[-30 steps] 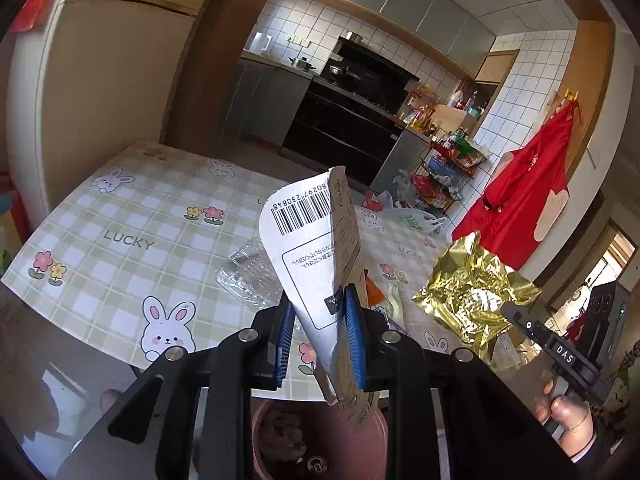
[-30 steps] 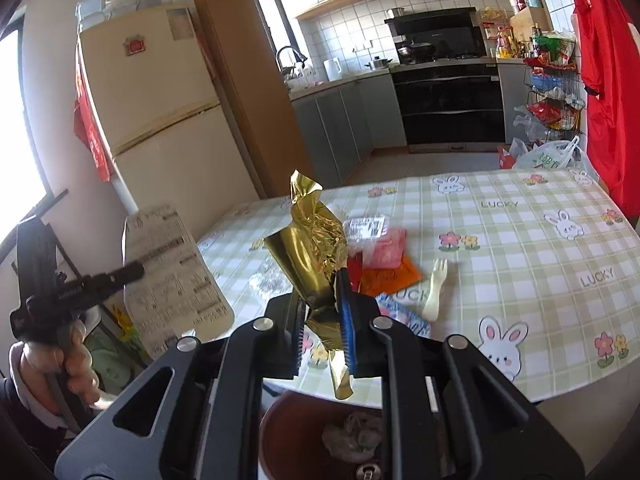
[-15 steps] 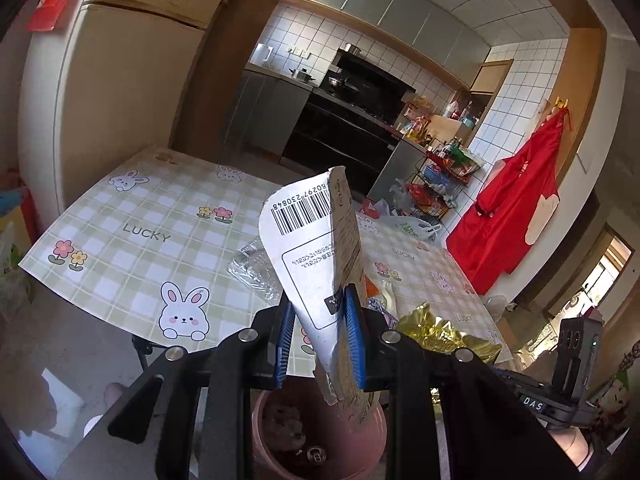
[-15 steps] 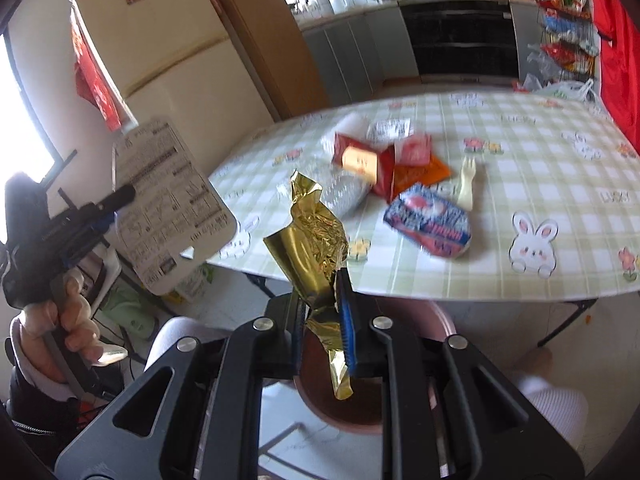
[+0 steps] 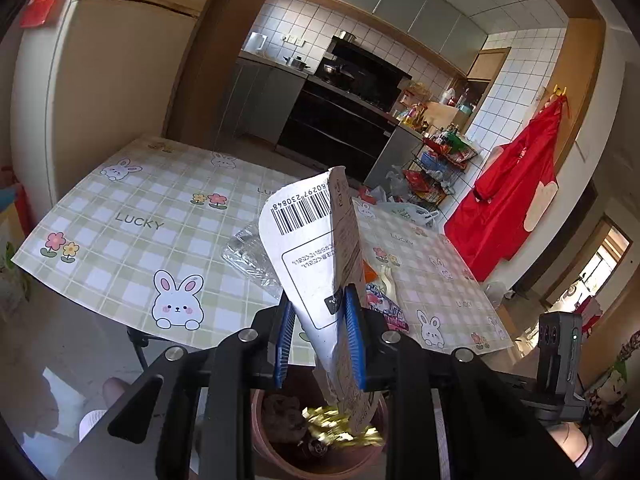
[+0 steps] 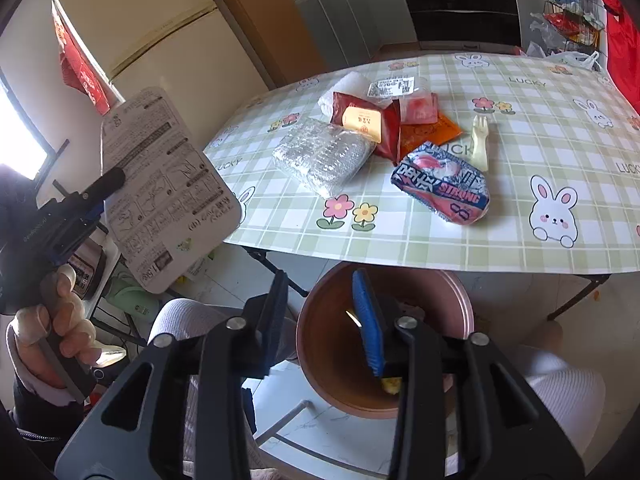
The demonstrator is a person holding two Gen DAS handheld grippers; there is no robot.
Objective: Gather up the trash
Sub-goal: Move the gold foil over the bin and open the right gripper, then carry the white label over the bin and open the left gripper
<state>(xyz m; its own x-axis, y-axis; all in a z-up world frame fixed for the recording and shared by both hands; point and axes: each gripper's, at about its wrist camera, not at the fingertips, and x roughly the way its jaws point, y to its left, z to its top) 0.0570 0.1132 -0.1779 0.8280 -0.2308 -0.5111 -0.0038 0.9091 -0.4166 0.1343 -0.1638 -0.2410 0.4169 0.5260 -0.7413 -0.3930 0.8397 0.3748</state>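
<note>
Right gripper (image 6: 320, 320) jaws opening, nothing between them. Left gripper (image 5: 320, 332) clamped on card packaging (image 5: 312, 248); if released off-centre, bin (image 6: 384, 340) rim may be struck.

A white printed card sleeve with a barcode (image 5: 308, 236) stands nearly upright, pinched between blue pads above a round terracotta-brown bin (image 6: 384, 344) that sits on the floor just below the bench edge, with crumpled gold foil (image 5: 340, 426) lying inside it. On the green-checked bench (image 6: 520, 120) the remaining litter lies clustered: a clear crinkled plastic bag (image 6: 322, 156), a dark red snack packet with a yellow label (image 6: 366, 120), a pink sachet (image 6: 418, 108), an orange wrapper (image 6: 430, 134), a blue-and-pink "STRONG" wrapper (image 6: 444, 184), a cream plastic fork (image 6: 480, 146) and a white labelled wrap (image 6: 390, 86).
</note>
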